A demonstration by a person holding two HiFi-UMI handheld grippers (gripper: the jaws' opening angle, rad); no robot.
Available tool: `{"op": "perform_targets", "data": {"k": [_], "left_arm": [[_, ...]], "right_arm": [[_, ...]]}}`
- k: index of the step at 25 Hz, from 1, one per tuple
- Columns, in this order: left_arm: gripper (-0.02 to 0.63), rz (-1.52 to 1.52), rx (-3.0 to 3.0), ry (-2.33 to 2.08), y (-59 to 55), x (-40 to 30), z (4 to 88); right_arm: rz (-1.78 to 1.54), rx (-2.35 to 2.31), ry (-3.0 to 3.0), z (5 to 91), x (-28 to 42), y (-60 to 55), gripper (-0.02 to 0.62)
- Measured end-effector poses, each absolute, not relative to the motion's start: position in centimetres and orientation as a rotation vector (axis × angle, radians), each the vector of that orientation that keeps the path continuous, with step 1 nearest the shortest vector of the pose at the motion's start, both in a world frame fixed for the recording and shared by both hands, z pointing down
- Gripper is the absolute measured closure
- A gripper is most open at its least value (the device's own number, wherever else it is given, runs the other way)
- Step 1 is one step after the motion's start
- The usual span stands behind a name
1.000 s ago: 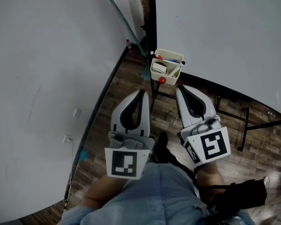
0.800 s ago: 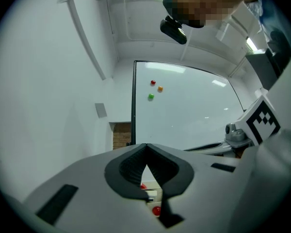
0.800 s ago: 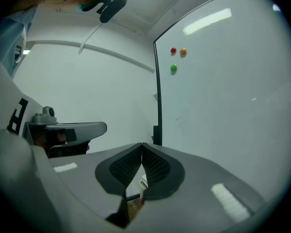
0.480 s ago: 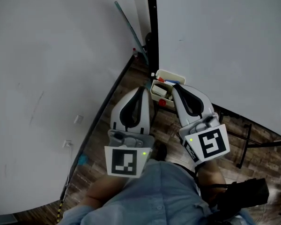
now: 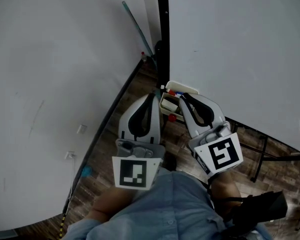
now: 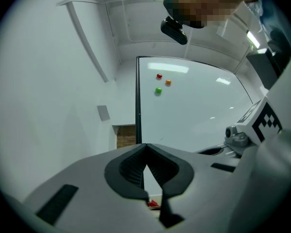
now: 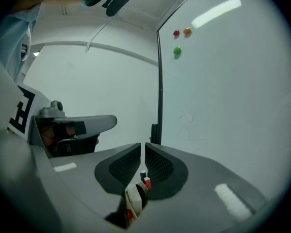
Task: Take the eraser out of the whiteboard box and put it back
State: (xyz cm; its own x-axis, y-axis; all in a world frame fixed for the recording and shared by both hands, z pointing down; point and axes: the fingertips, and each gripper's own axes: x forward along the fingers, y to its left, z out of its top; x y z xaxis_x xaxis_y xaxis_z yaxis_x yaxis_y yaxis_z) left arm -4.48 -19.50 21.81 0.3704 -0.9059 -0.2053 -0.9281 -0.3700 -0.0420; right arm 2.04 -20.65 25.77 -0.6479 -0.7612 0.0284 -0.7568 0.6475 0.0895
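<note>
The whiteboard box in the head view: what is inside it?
Red and blue items show at the box's back. The right gripper, its empty jaws just opening, covers the rest; no eraser is visible.

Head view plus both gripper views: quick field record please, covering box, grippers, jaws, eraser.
whiteboard box: white, at the lower corner of the whiteboard, partly hidden by the right gripper
left gripper: beside the box, jaws together, empty
right gripper: over the box, jaws have just been opening, narrow gap, nothing gripped between them
box contents: red and blue bits show at the rim
eraser: cannot single it out
</note>
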Motion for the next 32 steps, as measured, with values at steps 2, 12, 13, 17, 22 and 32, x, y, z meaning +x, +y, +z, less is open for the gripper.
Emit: {"op": "perform_targets", "data": {"k": [2, 12, 13, 17, 22, 32], "left_arm": [[0.601, 0.212, -2.494, 1.671, -20.4, -4.6, 22.5], [0.601, 0.184, -2.582, 1.690, -24.9, -6.0, 25.1], [0.601, 0.185, -2.590, 1.691, -25.2, -6.1, 25.3], [0.601, 0.178, -2.622, 1.683, -26.2, -6.1, 26.3], [0.601, 0.176, -2.657, 1.675, -26.8, -6.3, 27.2], [0.601, 0.148, -2.709, 1.645, -28.0, -6.5, 28.3]], "right_arm": [[-0.083, 1.272, -2.777, 26.5, 1.7, -21.3, 0.578], [0.011, 1.115, -2.678, 31.4, -0.9, -23.2, 0.476], [0.007, 1.096, -2.659, 31.9, -1.2, -23.2, 0.466], [0.028, 1.019, -2.586, 34.3, -1.8, -23.1, 0.448], [0.032, 0.959, -2.495, 36.6, -2.3, -23.1, 0.440], [-0.029, 0.997, -2.327, 38.1, -2.2, -23.5, 0.440]]}}
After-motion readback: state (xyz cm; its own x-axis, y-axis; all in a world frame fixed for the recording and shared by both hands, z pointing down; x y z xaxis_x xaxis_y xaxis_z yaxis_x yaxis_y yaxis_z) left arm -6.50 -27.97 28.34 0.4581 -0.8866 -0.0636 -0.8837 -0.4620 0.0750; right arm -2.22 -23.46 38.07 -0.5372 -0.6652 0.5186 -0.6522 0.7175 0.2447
